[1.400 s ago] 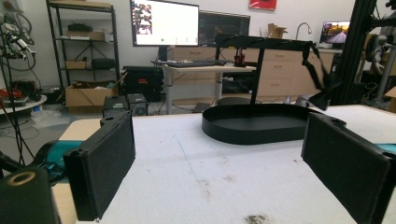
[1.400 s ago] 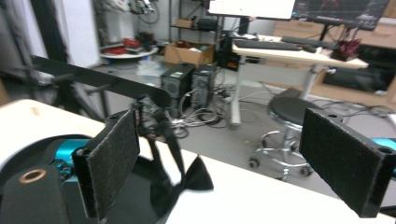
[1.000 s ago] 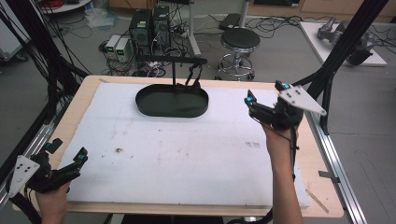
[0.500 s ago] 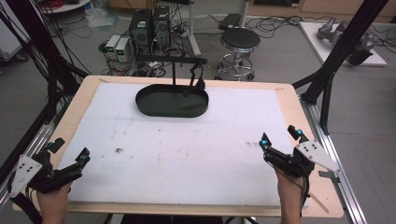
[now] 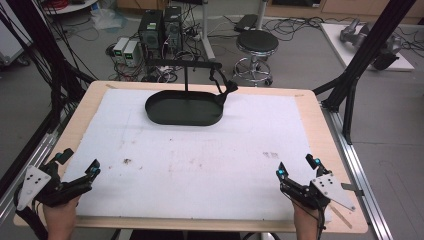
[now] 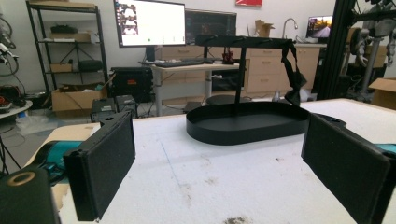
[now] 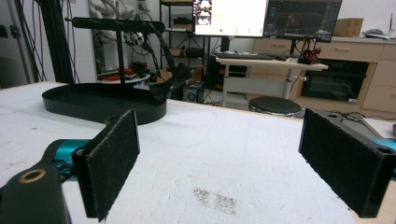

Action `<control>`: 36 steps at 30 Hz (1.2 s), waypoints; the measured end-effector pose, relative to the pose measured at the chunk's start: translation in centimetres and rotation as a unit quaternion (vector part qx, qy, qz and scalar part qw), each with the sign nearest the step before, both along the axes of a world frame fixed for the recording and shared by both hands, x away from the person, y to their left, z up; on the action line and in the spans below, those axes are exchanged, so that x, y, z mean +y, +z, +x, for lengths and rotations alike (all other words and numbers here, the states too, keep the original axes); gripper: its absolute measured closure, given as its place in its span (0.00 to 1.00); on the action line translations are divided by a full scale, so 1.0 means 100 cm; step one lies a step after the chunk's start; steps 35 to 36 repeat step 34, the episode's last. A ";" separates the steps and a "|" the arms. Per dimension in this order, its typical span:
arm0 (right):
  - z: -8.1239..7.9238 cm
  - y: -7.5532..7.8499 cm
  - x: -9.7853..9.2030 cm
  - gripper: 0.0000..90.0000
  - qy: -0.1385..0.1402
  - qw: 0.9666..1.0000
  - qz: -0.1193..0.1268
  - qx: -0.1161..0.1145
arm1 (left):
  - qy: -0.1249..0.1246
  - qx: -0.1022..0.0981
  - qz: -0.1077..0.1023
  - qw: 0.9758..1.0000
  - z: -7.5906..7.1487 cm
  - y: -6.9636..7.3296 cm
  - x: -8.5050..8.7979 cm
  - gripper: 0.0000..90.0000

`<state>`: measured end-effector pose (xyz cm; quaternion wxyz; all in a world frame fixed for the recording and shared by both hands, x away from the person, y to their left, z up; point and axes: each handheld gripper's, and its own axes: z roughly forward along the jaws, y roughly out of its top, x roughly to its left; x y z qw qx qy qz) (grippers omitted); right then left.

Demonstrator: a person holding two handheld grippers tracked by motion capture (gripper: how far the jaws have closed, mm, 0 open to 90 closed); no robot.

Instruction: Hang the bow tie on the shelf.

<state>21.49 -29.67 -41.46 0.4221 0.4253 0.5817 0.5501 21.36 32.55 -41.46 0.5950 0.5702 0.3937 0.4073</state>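
White foam sheet [image 5: 200, 165] covers a pale wooden table [image 5: 327, 150], stained with small dark specks near its centre and at 3 o'clock. Toward 12 o'clock on the sheet stands a black oval tray [image 5: 184, 108]; a thin post rises from it and carries a horizontal bar [image 5: 182, 63], from whose right end a black strap [image 5: 223, 90] hangs down to the tray's rim. At 7 o'clock, the left gripper [image 5: 77, 167] rests at the sheet's near edge, held by a hand [image 5: 61, 217]; its jaws stand wide apart with nothing between them. At 5 o'clock, the right gripper [image 5: 296, 167] sits likewise at the near edge, jaws spread wide and empty. Both grippers lie well apart from the tray. Beyond the table, a round stool [image 5: 256, 42] and computer towers [image 5: 159, 30] stand on the floor.
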 end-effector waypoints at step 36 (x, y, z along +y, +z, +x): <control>-0.001 -0.007 0.001 0.13 -0.011 1.000 -0.014 0.005 | -0.008 0.000 -0.007 1.000 0.002 -0.003 0.001 0.11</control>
